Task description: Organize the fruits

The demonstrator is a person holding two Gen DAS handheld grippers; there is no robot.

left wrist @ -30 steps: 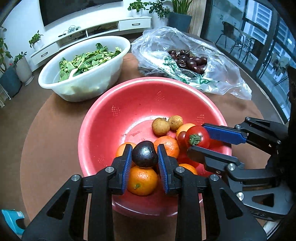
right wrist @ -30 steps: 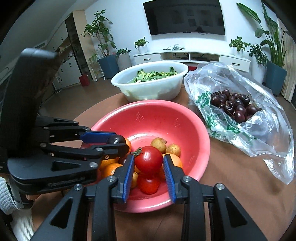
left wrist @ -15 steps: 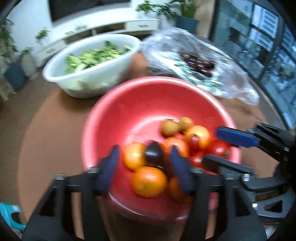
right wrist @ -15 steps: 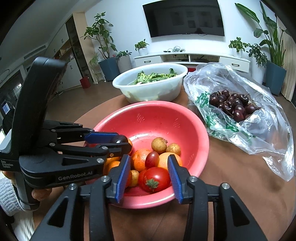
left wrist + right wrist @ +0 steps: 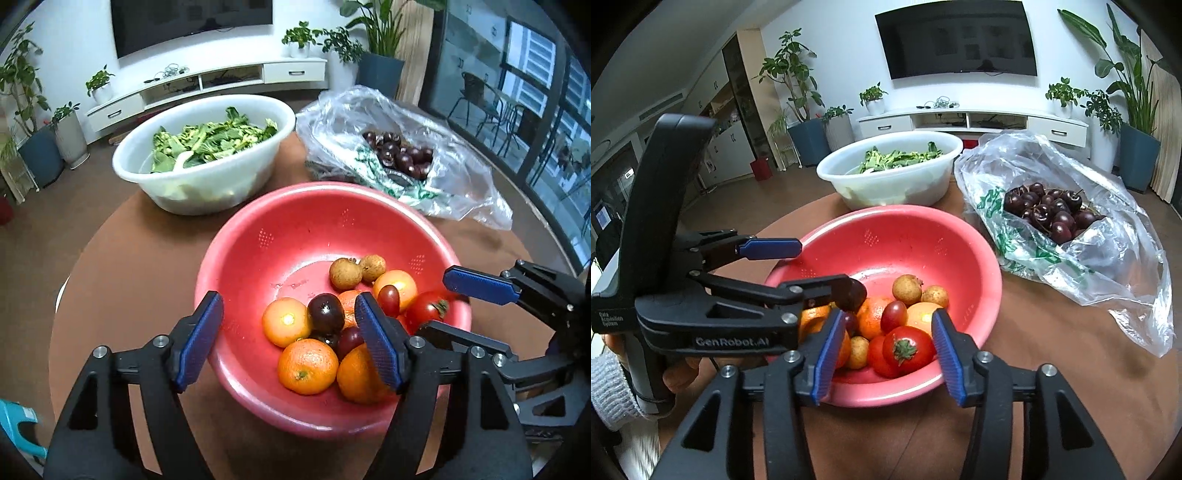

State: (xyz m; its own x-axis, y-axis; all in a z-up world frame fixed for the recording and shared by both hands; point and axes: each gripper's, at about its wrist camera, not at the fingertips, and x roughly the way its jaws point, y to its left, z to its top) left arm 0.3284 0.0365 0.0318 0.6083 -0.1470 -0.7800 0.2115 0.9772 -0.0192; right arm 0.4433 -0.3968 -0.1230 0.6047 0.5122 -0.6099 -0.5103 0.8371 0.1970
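Round brown table (image 5: 140, 258) in a plant-lined living room, both grippers' jaws opening, nothing grasped

A red bowl (image 5: 258, 236) with small drain holes in its wall stands on the round brown table, holding the fruit heaped against its near side. Three oranges (image 5: 307, 366) lie at the front, a dark plum (image 5: 325, 312) resting on top of them. Beside it sit a small oblong red tomato (image 5: 388, 296), a large round tomato (image 5: 908, 349) with its green stalk facing up, and two tan longans (image 5: 345, 273) behind.
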